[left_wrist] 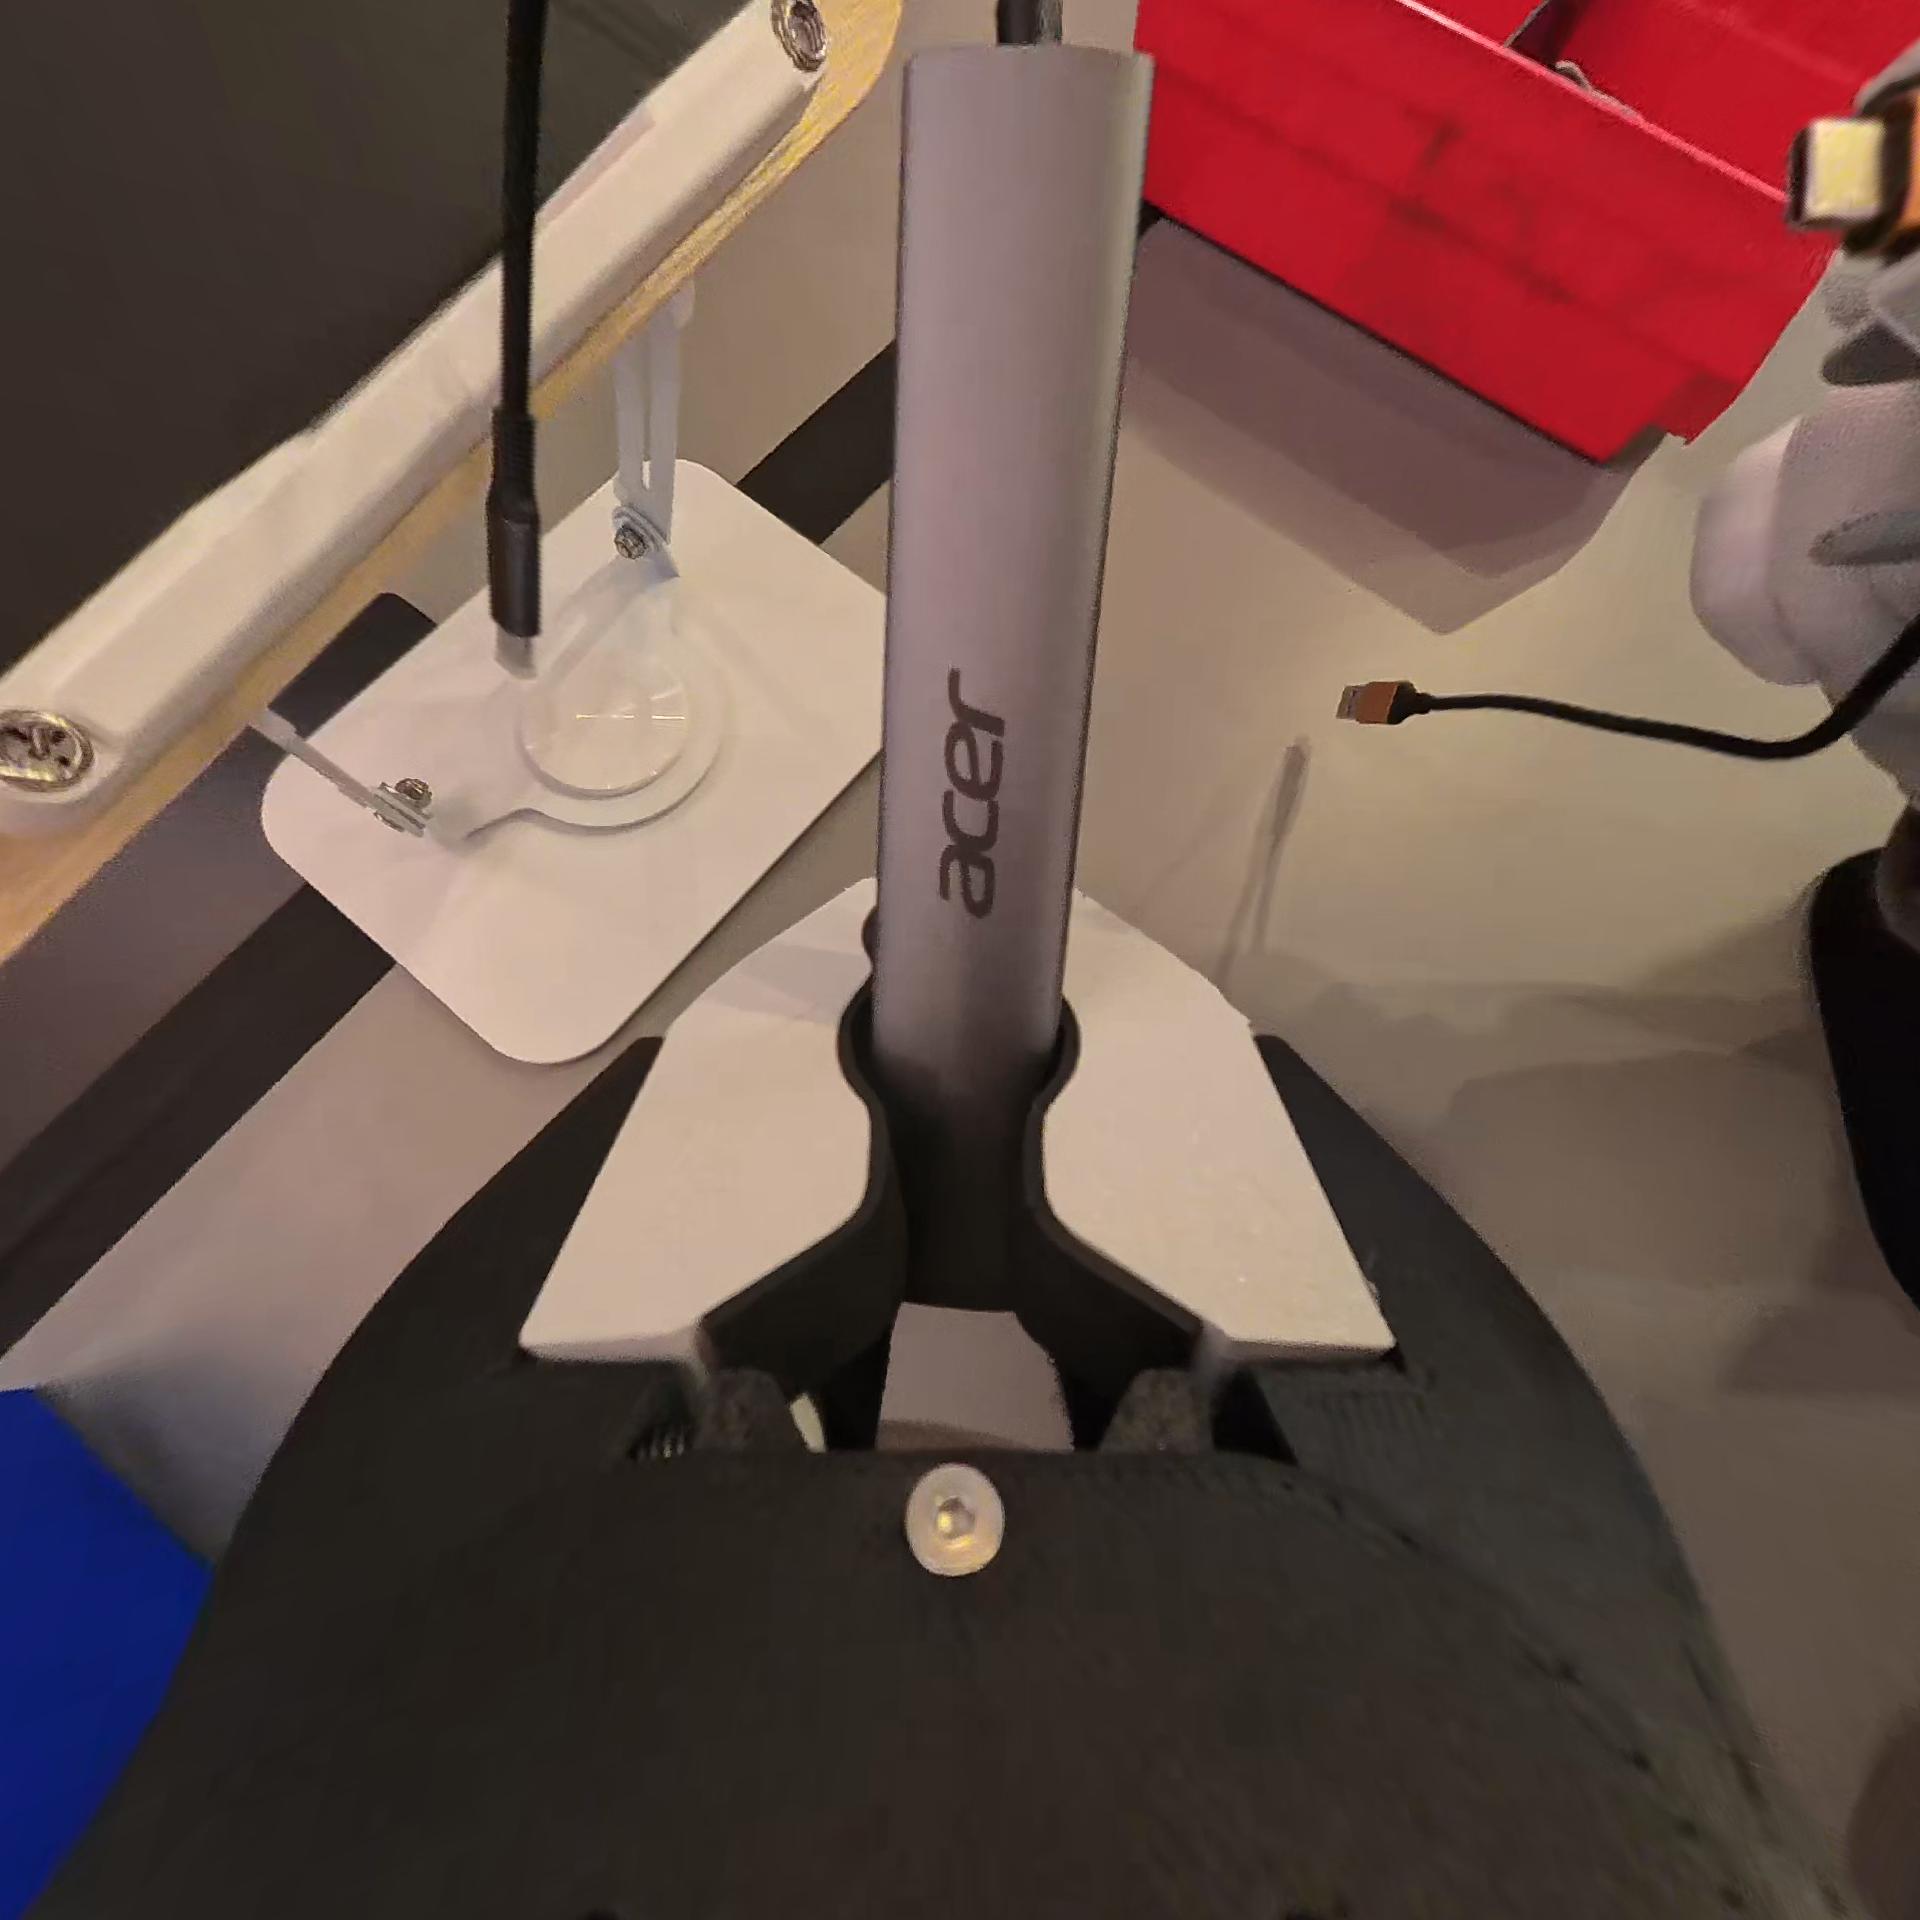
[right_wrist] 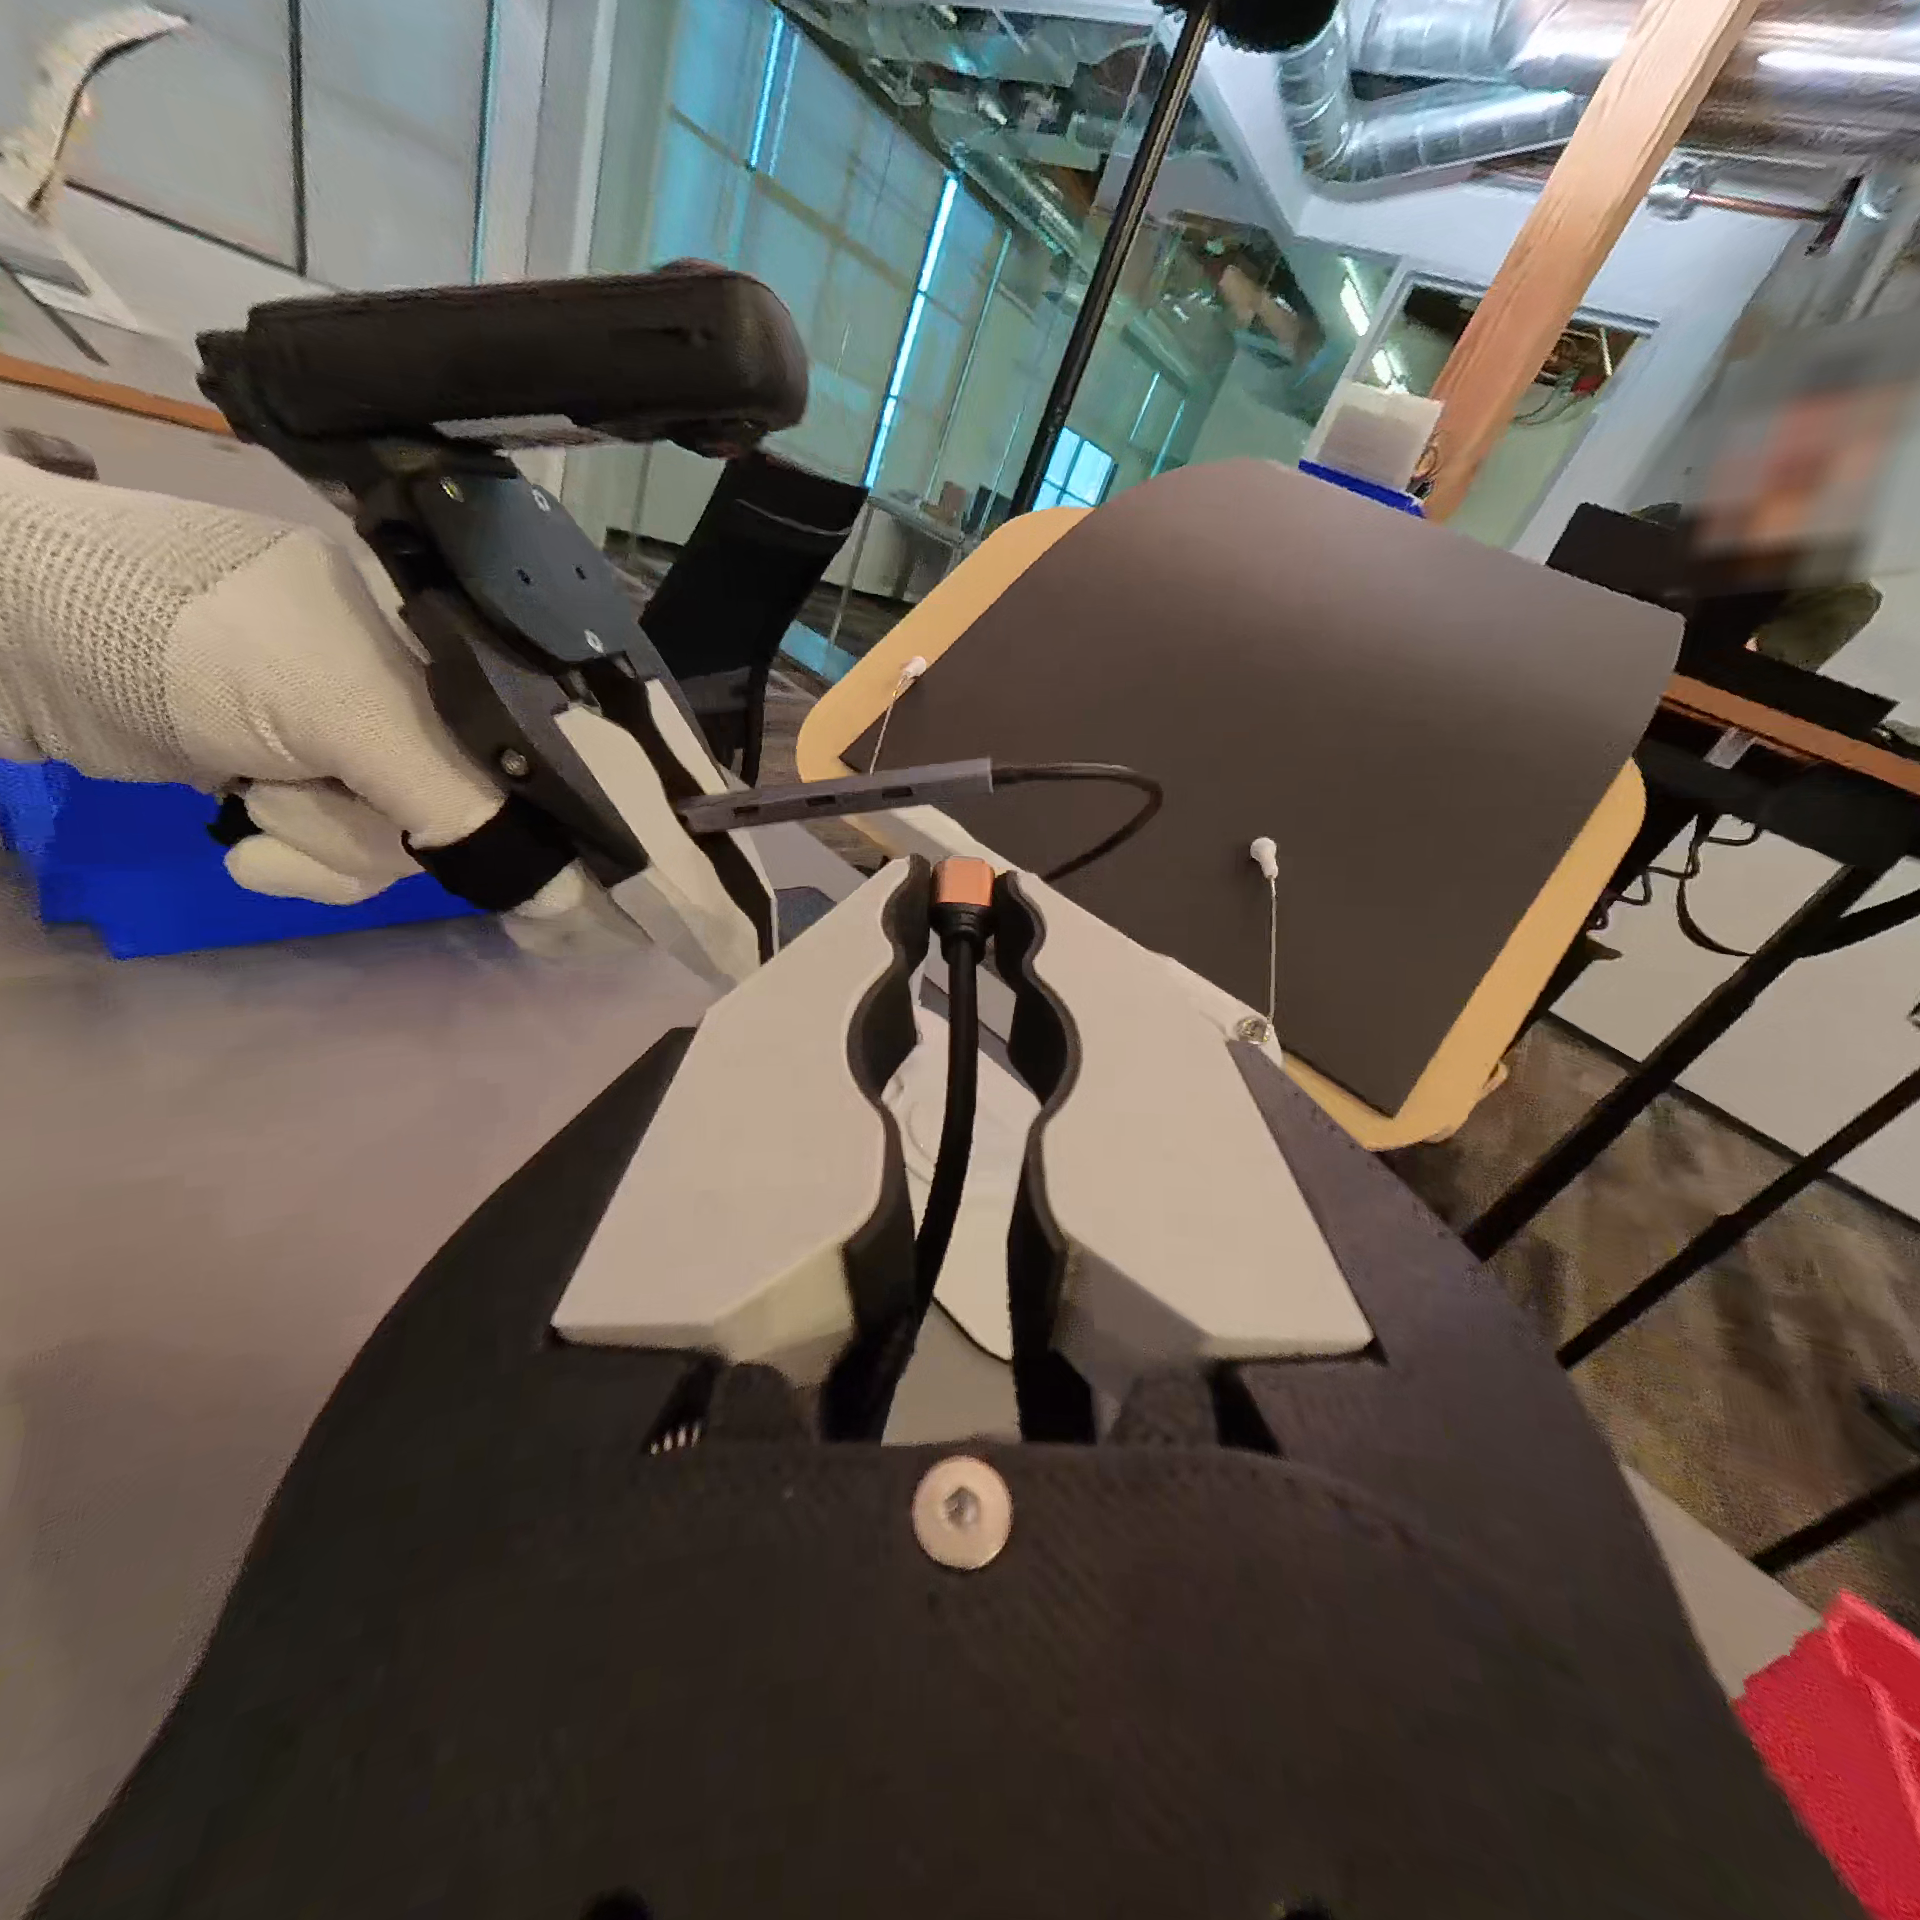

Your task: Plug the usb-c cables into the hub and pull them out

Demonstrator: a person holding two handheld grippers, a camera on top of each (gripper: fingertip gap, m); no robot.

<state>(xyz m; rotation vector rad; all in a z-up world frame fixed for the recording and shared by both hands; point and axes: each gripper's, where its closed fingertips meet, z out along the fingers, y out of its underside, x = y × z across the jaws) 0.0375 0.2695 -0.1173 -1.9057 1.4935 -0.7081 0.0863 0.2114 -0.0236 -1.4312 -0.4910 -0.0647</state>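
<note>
My left claw (left_wrist: 961, 1049) was clenched around the near end of the hub (left_wrist: 1003, 499), a slim grey metal bar that ran off toward twelve o'clock above the table (left_wrist: 1455, 1039). It looked light, rigid and rather slick, so I judged a firm grip low on the body was right, keeping its side ports clear. My right claw (right_wrist: 961, 914) was clamped on the usb-c cable (right_wrist: 961, 1039) just behind its copper-coloured plug, which pointed toward the hub at about eleven o'clock, near but apart. The cord seemed limp; the plug shell was the only stiff place to hold. A second cable (left_wrist: 1558, 717) lay loose at three o'clock.
</note>
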